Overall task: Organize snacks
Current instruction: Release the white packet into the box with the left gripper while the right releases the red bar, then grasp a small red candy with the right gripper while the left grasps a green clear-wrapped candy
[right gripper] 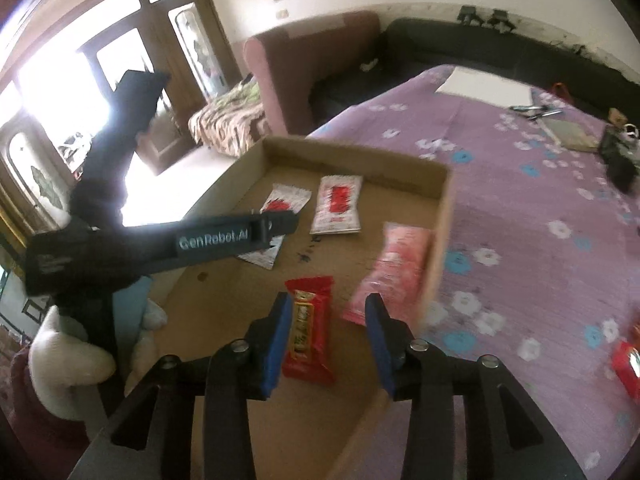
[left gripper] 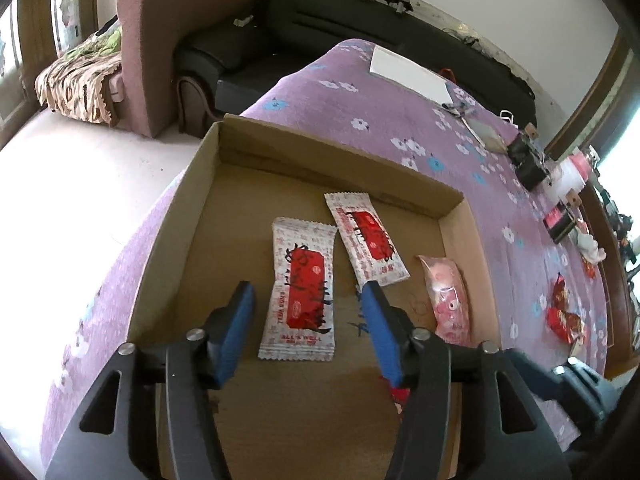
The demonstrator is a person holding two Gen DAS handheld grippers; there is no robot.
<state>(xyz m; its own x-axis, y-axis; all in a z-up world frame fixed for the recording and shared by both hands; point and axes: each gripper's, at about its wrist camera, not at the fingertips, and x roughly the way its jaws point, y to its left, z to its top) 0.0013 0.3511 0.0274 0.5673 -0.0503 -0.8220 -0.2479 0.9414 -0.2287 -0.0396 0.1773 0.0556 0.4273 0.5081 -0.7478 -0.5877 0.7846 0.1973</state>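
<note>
A shallow cardboard box [left gripper: 224, 140] lies on a purple flowered cover. On its floor are two white-and-red packets [left gripper: 300, 292] [left gripper: 366, 236] and a pink packet [left gripper: 448, 296] by the right wall. My left gripper [left gripper: 308, 288] hangs open over the nearer white packet, its blue pads clear of it. In the right wrist view, a red-and-gold packet [right gripper: 310, 332] lies on the floor of the box [right gripper: 436, 240]. My right gripper [right gripper: 328, 298] is open above it, with the left pad close beside the wrapper. The pink packet [right gripper: 396, 268] is just beyond the right finger.
More red packets [left gripper: 564, 312] lie loose on the cover [left gripper: 360, 92] to the right of the box. A white sheet [left gripper: 408, 72], scissors [left gripper: 460, 110] and small items sit further back. A dark sofa [left gripper: 360, 12] and a brown armchair [left gripper: 160, 40] stand behind. The left tool's black arm [right gripper: 216, 238] crosses the box's left side.
</note>
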